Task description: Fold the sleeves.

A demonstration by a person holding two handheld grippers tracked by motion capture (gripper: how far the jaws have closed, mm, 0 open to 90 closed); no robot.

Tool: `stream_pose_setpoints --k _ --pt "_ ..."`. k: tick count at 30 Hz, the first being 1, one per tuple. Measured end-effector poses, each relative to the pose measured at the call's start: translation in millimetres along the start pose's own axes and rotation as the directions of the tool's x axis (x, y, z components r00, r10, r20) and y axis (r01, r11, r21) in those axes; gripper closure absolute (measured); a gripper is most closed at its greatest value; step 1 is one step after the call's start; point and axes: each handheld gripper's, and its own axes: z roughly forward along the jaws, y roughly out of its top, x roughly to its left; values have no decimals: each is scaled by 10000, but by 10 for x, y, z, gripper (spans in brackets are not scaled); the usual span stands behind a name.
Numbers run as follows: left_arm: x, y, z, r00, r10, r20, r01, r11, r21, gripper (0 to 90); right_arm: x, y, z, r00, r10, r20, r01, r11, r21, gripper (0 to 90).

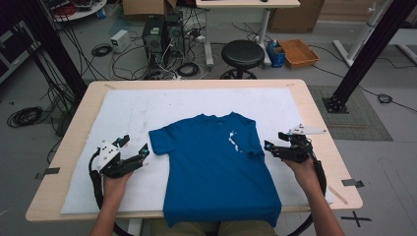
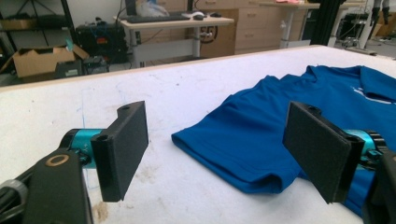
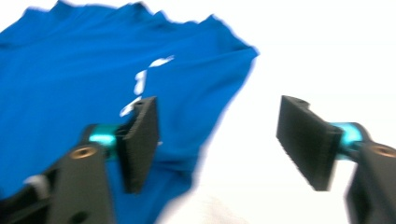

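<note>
A plain deep-blue short-sleeved cotton T-shirt (image 1: 216,162) is marked by a small white print (image 1: 234,141) on the chest. A white sheet (image 1: 128,110) is spread over the pale wooden desk (image 1: 314,115), its edges left tan. Each hand-held tool, left (image 1: 135,156) and right (image 1: 273,146), is coloured black, with teal collars behind the dark jaw pads (image 2: 126,140) and a light grey top plate (image 1: 307,131).

Even, bright room light falls from above in the high view, leaving only faint shadows on the white desk (image 1: 123,113). The left gripper view is sharp up close and softer in the background. The right gripper view is smeared by motion blur, the desk washed out to glaring white around the blue shirt (image 3: 70,70).
</note>
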Motion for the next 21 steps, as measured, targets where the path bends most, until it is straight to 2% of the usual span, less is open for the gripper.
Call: stream_pose_setpoints --k 2,3,4,5,8,10,11,12,13,15,16,17,18,19,20,21 --pt "9 6 5 9999 -110 -46 110 9998 135 232 -32 -9 -37 9999 143 37 -142 9997 -190 218" --pt "18 14 14 9990 -438 -40 439 9984 347 232 -88 -11 -108 9995 258 195 -247 9984 -515 217" --pt "20 19 25 9981 -617 -83 620 9971 436 232 -108 -6 -138 9990 266 347 -245 9979 -599 217" --pt "20 19 25 9981 -617 -83 620 9971 436 232 -124 -3 -168 9983 290 496 -257 9974 -669 217" --pt "32 57 66 9954 -943 -154 952 9918 852 232 -154 -4 -201 9974 224 692 -169 9967 -789 214" --pt "29 105 114 9939 -1102 -97 1106 9875 1125 232 -160 -14 -198 9961 122 879 -52 9968 -798 210" --pt "9 160 188 9928 -1153 -321 1190 9795 1628 232 -157 -16 -190 9958 47 914 23 9971 -763 209" --pt "9 160 188 9928 -1153 -321 1190 9795 1628 232 -157 -16 -190 9958 47 914 23 9971 -763 209" --pt "0 181 233 9929 -1114 -424 1175 9752 1876 232 -156 -17 -181 9957 -16 923 83 9973 -723 209" --pt "-12 221 389 9888 -1369 -603 1477 9573 2484 232 -162 -18 -163 9961 0 887 60 9977 -675 209" --pt "-12 221 389 9888 -1369 -603 1477 9573 2484 235 -162 -18 -163 9961 0 887 60 9977 -675 209" --pt "-28 226 517 9866 -1504 -636 1627 9385 3046 263 -168 -27 -159 9960 9 899 52 9977 -672 210" --pt "-28 226 517 9866 -1504 -636 1627 9385 3046 291 -169 -31 -156 9961 -14 887 72 9978 -659 209" --pt "-72 234 641 9874 -1355 -817 1561 9190 3619 305 -170 -35 -155 9961 -26 883 81 9980 -622 209" --pt "-72 234 641 9874 -1355 -817 1561 9190 3619 308 -170 -35 -155 9961 -26 883 81 9980 -622 209" --pt "-99 241 698 9881 -1237 -916 1498 9091 3888 308 -171 -37 -155 9961 -41 880 93 9982 -596 210"
